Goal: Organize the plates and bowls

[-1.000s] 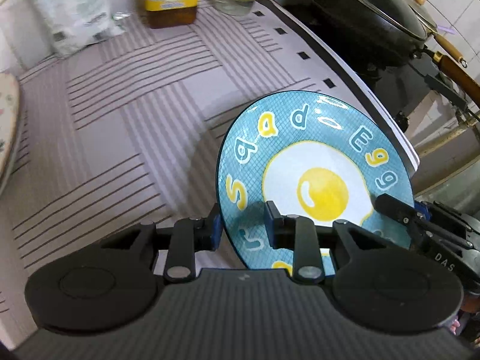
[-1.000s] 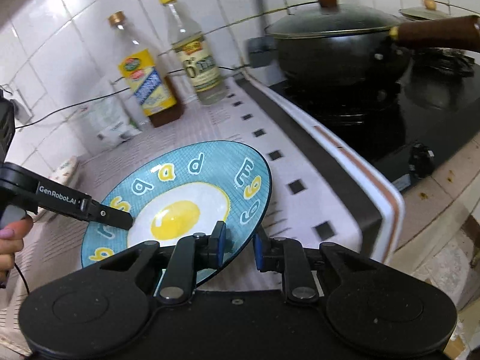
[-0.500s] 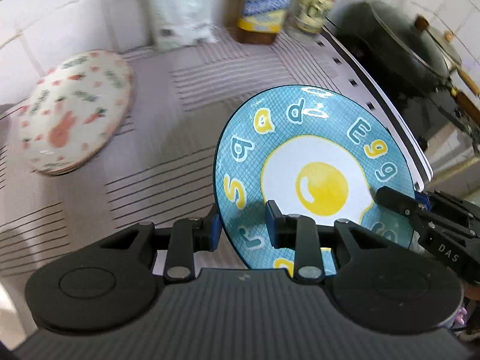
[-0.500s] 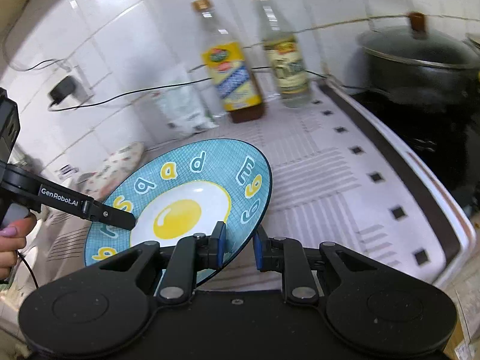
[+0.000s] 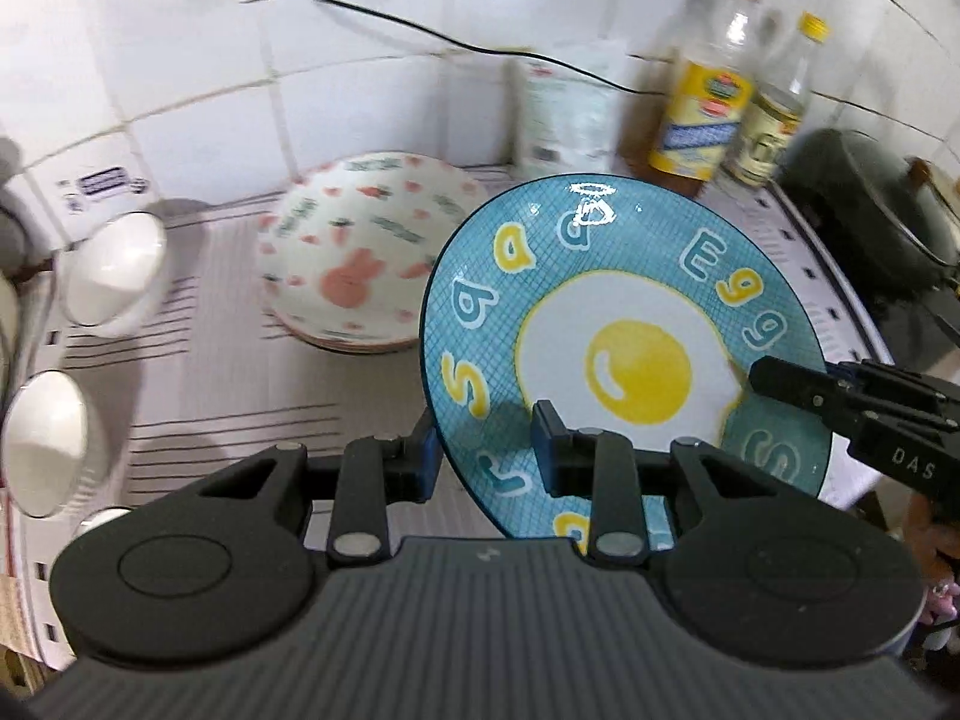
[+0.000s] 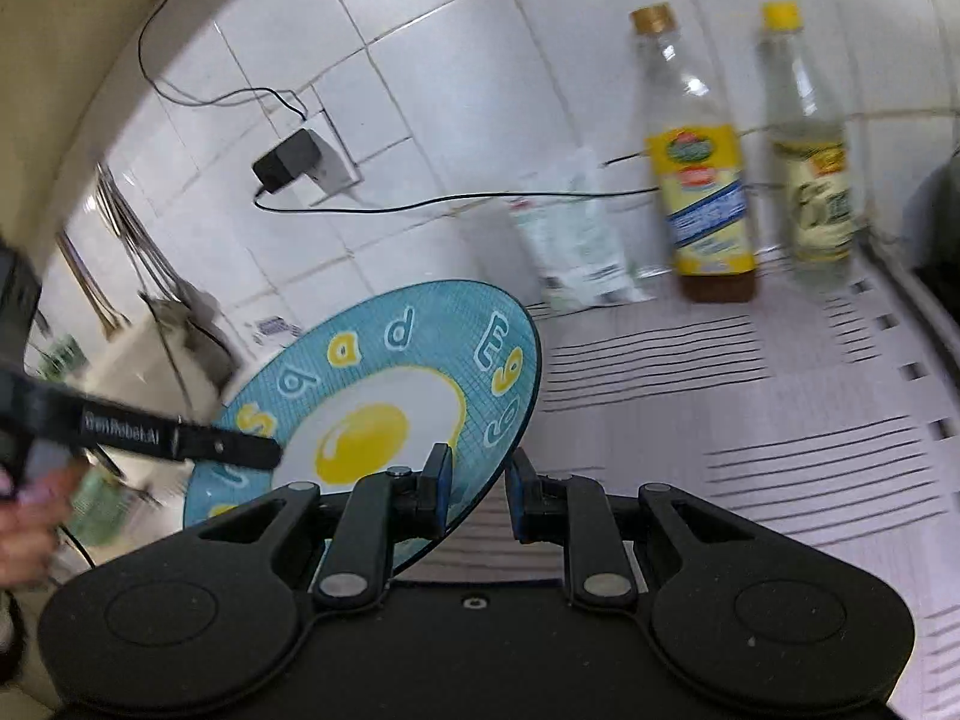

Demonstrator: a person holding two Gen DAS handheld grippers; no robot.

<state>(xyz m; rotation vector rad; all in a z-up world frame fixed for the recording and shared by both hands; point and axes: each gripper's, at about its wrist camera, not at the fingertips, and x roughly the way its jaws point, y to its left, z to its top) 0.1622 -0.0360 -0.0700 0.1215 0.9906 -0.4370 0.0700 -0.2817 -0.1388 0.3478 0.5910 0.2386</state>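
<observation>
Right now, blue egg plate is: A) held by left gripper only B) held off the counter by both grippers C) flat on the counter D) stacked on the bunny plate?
B: the left gripper and right gripper each clamp the rim of the blue egg plate, tilted above the counter.

Left wrist: you look steeply down, close over the blue egg plate (image 5: 630, 348), toward the tiled corner.
Right wrist: you face shallower, toward the wall.
Shared: plate (image 6: 384, 414), both bottles (image 5: 702, 114).

The blue plate's (image 5: 630, 324) near rim is hidden behind the left claw (image 5: 483, 456).
</observation>
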